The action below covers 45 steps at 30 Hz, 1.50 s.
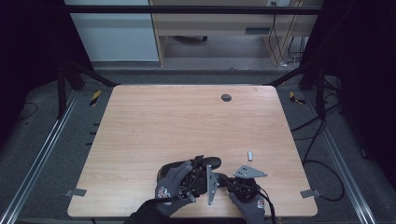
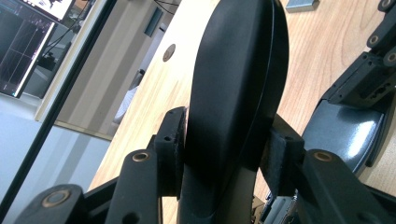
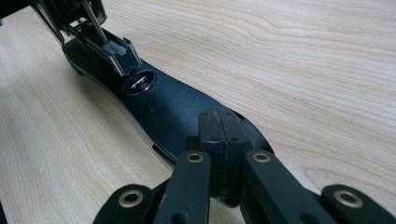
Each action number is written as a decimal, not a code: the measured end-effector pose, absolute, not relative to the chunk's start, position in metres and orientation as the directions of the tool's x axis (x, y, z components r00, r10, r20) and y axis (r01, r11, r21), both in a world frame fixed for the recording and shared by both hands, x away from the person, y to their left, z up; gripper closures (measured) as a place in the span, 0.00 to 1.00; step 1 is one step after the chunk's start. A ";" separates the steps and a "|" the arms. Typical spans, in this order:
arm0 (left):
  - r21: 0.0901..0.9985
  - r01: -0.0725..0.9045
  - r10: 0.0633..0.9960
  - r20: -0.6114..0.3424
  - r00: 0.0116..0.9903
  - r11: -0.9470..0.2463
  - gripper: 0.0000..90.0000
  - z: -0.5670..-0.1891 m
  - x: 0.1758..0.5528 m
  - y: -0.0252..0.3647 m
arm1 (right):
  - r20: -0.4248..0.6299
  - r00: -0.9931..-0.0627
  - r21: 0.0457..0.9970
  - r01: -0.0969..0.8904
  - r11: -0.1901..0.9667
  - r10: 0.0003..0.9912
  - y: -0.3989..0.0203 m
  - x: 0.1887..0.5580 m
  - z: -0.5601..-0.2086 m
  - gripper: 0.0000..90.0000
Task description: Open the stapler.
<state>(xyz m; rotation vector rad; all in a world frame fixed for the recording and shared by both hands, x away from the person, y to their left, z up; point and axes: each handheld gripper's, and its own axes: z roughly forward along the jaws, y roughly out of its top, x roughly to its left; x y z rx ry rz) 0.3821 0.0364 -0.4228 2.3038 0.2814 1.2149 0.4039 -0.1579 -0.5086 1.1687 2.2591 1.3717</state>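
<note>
So we've got the black computer mouse down at the near edge of the wooden table. Our left gripper is clamped across its body, pads pressing both sides. Our right gripper has its jaws pinched together, tips sitting on the mouse's underside. A small silver piece lies just beside.

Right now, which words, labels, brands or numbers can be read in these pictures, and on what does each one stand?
No text can be read.
Glove on the left hand: a red and white logo, too small to read.
Monitor beyond the table: lines on the screen, too blurred to read.
Black mouse: no print visible.
</note>
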 end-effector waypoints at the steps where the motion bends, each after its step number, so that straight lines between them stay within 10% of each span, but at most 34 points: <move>1: 0.529 -0.057 0.405 0.710 0.576 -0.847 0.62 -0.422 0.382 0.037 | 0.184 -0.647 0.831 0.505 0.234 0.740 -0.158 0.404 -0.509 1.00; 45: 0.713 -0.011 0.591 0.589 0.551 -0.701 0.66 -0.389 0.380 0.090 | 0.200 -0.644 0.827 0.515 0.225 0.739 -0.159 0.405 -0.509 1.00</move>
